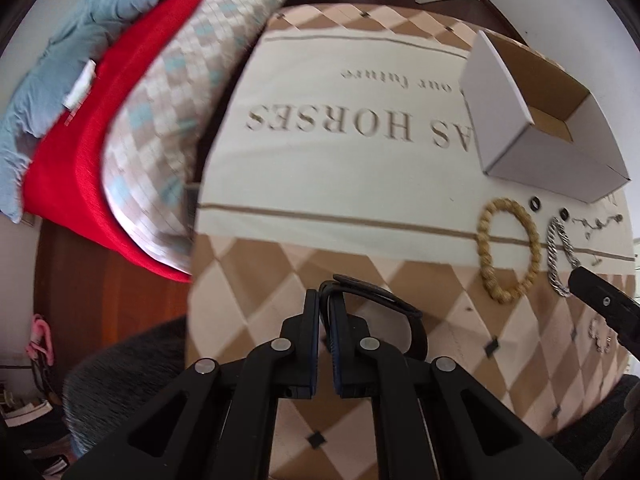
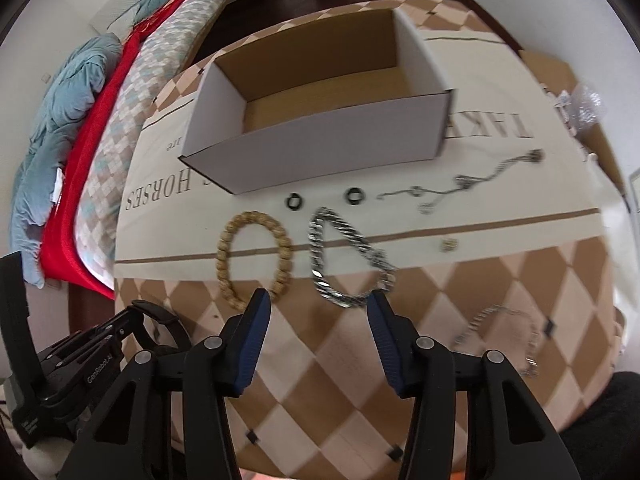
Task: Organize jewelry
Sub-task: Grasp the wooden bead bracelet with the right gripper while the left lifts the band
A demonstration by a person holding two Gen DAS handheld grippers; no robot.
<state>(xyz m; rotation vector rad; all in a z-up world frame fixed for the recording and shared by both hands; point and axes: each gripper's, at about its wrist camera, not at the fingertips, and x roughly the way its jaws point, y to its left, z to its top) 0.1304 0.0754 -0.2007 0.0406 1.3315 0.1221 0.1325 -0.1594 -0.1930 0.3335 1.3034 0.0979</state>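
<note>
My left gripper (image 1: pixel 325 298) is shut on a black band bracelet (image 1: pixel 384 306) near the table's front edge; it also shows in the right wrist view (image 2: pixel 132 322). My right gripper (image 2: pixel 318 304) is open and empty, just in front of a silver chain bracelet (image 2: pixel 344 258). A beaded tan bracelet (image 2: pixel 254 254) lies to its left. Two black rings (image 2: pixel 295 201) (image 2: pixel 353 195) and a thin chain necklace (image 2: pixel 464 184) lie before an open white cardboard box (image 2: pixel 320 136). In the left wrist view the box (image 1: pixel 536 120), tan bracelet (image 1: pixel 506 250) and silver bracelet (image 1: pixel 560 256) are at right.
A small gold ring (image 2: pixel 449 245) and a second silver chain (image 2: pixel 500 332) lie at the right on the diamond-patterned tablecloth (image 2: pixel 320 380). A bed with red and blue bedding (image 1: pixel 80 120) stands left of the table. A clear plastic bag (image 2: pixel 580 106) sits at the far right.
</note>
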